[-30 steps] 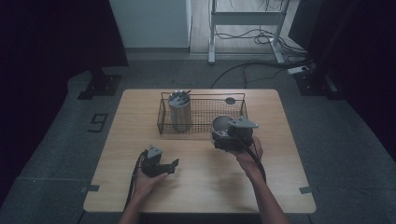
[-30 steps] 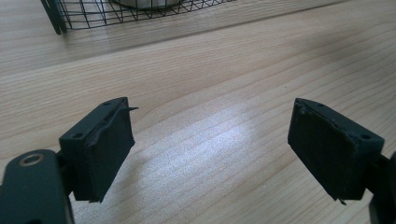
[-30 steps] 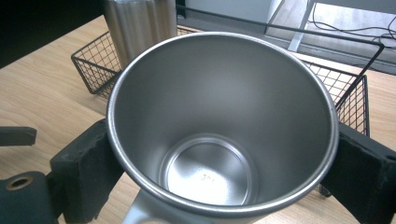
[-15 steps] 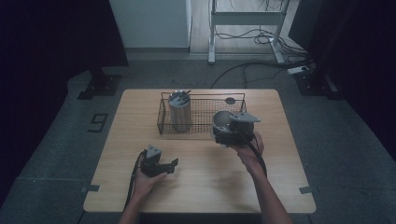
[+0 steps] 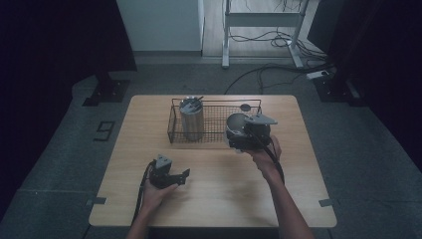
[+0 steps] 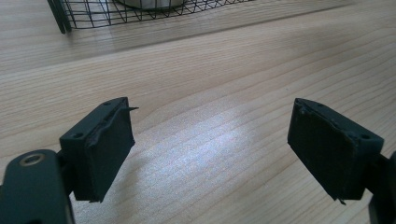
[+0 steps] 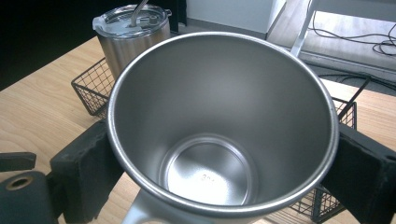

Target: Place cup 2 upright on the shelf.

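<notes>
From the high view, my left gripper (image 5: pixel 169 175) sits low on the table (image 5: pixel 298 199) near its front edge, forearm coming in from below, jaws spread with nothing between them. My right gripper (image 5: pixel 246 133) is raised at the front rim of the wire basket (image 5: pixel 219 112), wrist bent inward, pinching an open steel cup (image 5: pixel 236 124). I count two cups — the one I hold and a lidded tumbler (image 5: pixel 191 118) standing upright in the basket's left end. A small dark disc (image 5: pixel 245 107) lies by the basket's far rim; I cannot tell what it is.

In the left gripper view, my two pads (image 6: pixel 109 149) stand wide apart over bare wood; the basket (image 6: pixel 140 14) is cut off at the top.

In the right gripper view, both pads (image 7: pixel 84 172) press the cup (image 7: pixel 219 126) from either side — its mouth faces the camera, empty, with tiny unreadable markings on the bottom. Behind it the tumbler (image 7: pixel 133 35) stands in the basket (image 7: pixel 91 91), a straw through its lid.
</notes>
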{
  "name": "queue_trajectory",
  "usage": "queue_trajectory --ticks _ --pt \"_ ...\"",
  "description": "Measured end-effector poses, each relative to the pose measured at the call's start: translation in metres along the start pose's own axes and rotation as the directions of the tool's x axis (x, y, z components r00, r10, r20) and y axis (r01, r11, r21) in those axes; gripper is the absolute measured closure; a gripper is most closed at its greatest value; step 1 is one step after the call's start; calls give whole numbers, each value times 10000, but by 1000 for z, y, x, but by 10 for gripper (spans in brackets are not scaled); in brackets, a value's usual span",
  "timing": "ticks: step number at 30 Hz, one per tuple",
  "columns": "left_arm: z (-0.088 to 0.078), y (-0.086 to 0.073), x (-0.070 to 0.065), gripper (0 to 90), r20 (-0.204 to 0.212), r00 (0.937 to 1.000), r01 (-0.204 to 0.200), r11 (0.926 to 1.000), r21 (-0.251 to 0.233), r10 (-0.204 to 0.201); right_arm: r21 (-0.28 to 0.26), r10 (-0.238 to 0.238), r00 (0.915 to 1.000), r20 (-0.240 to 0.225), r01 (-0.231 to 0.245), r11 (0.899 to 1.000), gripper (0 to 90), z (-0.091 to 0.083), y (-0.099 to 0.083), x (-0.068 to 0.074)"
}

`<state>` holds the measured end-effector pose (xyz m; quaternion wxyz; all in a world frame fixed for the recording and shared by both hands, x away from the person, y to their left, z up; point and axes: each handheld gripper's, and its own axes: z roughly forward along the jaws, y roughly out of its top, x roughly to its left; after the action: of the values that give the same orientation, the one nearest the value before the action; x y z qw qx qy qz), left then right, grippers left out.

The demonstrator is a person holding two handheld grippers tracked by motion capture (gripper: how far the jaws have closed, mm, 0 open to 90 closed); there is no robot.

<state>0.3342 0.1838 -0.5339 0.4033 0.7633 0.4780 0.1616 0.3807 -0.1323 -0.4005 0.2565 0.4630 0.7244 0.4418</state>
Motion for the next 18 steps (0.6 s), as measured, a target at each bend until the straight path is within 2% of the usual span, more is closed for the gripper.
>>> queue_trajectory --ticks 11,18 --pt "-1 0 1 145 -18 10000 38 10000 -13 -38 19 -46 10000 -62 46 10000 74 6 10 -4" --pt "-2 0 2 146 -41 10000 62 9999 -147 -63 50 192 9998 -53 -191 9998 74 14 17 -12"
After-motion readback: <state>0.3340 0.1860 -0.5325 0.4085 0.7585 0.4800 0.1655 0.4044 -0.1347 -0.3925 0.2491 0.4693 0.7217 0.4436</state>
